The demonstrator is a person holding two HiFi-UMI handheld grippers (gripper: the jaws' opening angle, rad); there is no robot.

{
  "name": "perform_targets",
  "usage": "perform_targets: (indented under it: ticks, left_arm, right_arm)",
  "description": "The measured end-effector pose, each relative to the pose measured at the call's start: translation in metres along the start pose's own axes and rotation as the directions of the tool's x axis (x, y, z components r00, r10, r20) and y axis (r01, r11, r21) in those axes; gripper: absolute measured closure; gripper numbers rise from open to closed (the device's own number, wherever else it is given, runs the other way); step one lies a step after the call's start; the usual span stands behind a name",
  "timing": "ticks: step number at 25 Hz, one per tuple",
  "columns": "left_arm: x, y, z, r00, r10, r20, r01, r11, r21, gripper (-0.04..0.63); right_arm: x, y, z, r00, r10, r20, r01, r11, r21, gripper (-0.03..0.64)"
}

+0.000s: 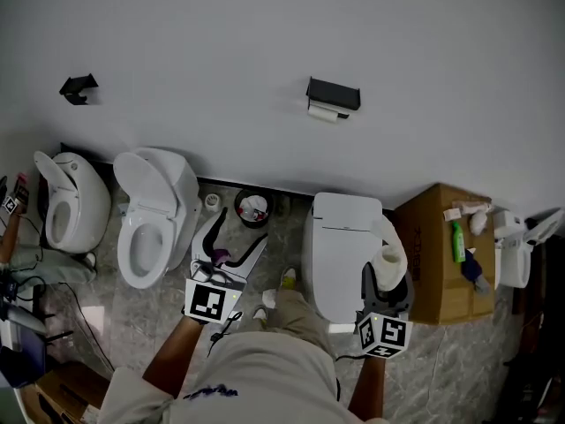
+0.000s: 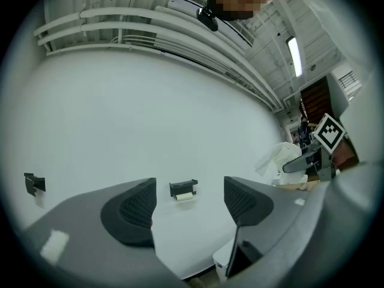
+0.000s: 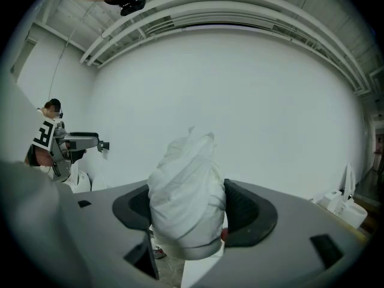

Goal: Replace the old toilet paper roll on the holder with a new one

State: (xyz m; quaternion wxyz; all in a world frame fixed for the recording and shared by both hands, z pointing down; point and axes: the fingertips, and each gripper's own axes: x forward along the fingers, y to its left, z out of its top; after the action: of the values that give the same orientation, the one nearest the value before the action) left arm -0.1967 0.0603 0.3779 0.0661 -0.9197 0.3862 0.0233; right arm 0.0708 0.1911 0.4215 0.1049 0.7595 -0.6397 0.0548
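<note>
High on the white wall hangs a black holder with a thin old roll under it. My left gripper is open and empty; in the left gripper view the distant holder shows between its jaws. My right gripper is shut on a new roll in white wrapping, held upright over the white toilet lid. Both grippers are well short of the wall.
Two more toilets stand to the left, with a small bin on the floor between them and the white toilet. A cardboard box with bottles stands to the right. A second black holder hangs at the far left.
</note>
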Motion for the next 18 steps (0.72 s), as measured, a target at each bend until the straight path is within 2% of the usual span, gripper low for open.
perform_targets:
  ticks: [5,8,18]
  left_arm:
    - [0.042,-0.003,-0.011,0.999,-0.039,-0.017,0.040,0.996,0.084,0.245]
    - [0.071,0.001,-0.012,0.999,-0.044,-0.008,0.044,0.997,0.060,0.247]
    - [0.184,0.011,-0.027,0.995,-0.076,-0.070,0.087,0.982,0.168,0.247]
  right_arm:
    - [0.042,-0.022,-0.005,1.000,-0.008,-0.006,0.008,1.000,0.014,0.302]
    - [0.075,-0.033,-0.004,1.000,-0.008,-0.003,0.008,1.000,0.027,0.302]
    - [0.189,-0.078,0.016,1.000,0.015,0.012,-0.015,0.999,0.031,0.302]
